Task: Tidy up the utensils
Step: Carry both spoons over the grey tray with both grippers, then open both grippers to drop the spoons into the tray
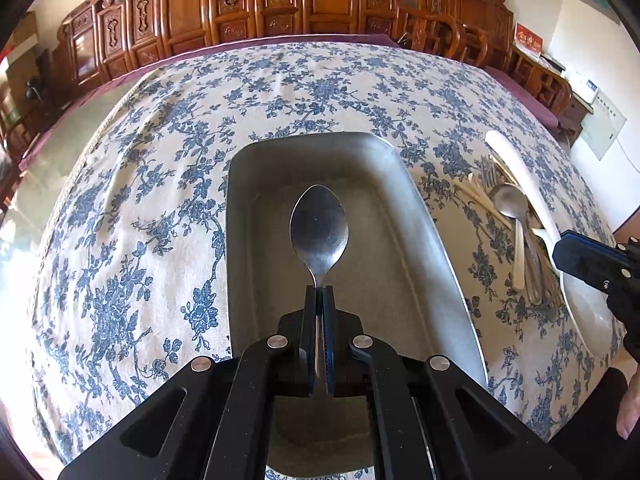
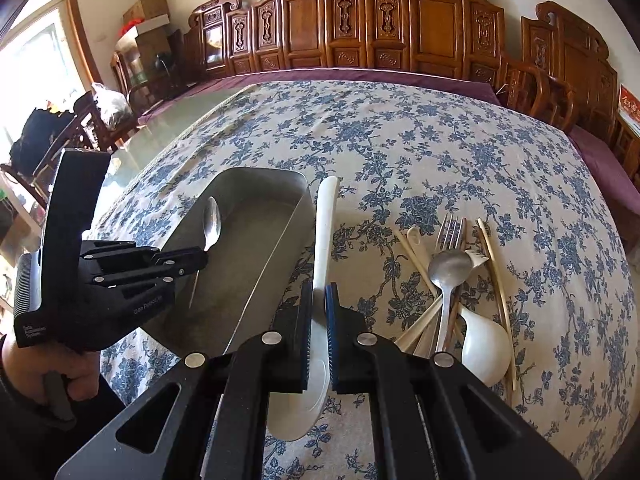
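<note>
Left claw (image 1: 319, 289) clamped on a metal spoon (image 1: 319, 230) by the neck, bowl out ahead over the empty steel tray (image 1: 436, 216), seemingly to drop it in; right claw (image 2: 319, 300) pinching a white ladle (image 2: 324, 232) mid-handle just beside the tray. Remaining forks, spoons and chopsticks (image 2: 448, 276) heaped on the worktop (image 2: 420, 152) right of that claw.

Both wrist views look steeply down, close over table; both share metal tray (image 1: 432, 216) and utensil pile (image 2: 448, 280).
</note>
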`<move>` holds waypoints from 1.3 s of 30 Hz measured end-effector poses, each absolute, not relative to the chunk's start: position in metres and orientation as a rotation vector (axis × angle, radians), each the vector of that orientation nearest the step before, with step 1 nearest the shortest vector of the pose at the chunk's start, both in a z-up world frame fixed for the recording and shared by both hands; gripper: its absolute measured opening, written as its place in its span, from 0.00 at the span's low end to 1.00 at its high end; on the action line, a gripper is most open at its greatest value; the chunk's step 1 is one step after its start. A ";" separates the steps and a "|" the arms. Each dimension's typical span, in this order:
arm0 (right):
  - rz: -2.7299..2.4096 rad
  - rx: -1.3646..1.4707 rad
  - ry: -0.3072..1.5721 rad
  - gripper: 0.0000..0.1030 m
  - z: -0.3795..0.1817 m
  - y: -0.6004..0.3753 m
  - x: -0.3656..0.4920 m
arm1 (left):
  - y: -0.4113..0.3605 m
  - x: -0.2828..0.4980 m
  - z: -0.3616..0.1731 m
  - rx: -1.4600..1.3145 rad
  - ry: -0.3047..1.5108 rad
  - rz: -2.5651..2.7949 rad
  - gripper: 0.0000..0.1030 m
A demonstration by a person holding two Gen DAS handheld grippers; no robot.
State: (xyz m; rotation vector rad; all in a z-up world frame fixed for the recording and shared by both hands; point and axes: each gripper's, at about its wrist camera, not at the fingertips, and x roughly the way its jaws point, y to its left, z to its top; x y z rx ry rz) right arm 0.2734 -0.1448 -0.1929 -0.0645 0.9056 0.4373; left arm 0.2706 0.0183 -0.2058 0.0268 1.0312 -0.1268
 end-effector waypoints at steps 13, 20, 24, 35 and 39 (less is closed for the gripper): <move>0.475 -0.070 0.903 0.08 -0.191 -0.105 0.276 | 0.043 0.256 -0.170 -0.014 0.927 -0.146 0.02; 0.497 -0.068 0.910 0.08 -0.202 -0.072 0.283 | 0.065 0.253 -0.158 -0.036 0.894 -0.117 0.02; 0.493 -0.058 0.924 0.08 -0.210 -0.062 0.290 | 0.072 0.254 -0.157 -0.040 0.888 -0.100 0.02; 0.494 -0.032 0.935 0.09 -0.219 -0.054 0.303 | 0.080 0.256 -0.157 -0.050 0.887 -0.090 0.02; 0.496 -0.035 0.931 0.09 -0.217 -0.055 0.303 | 0.078 0.255 -0.156 -0.047 0.886 -0.092 0.02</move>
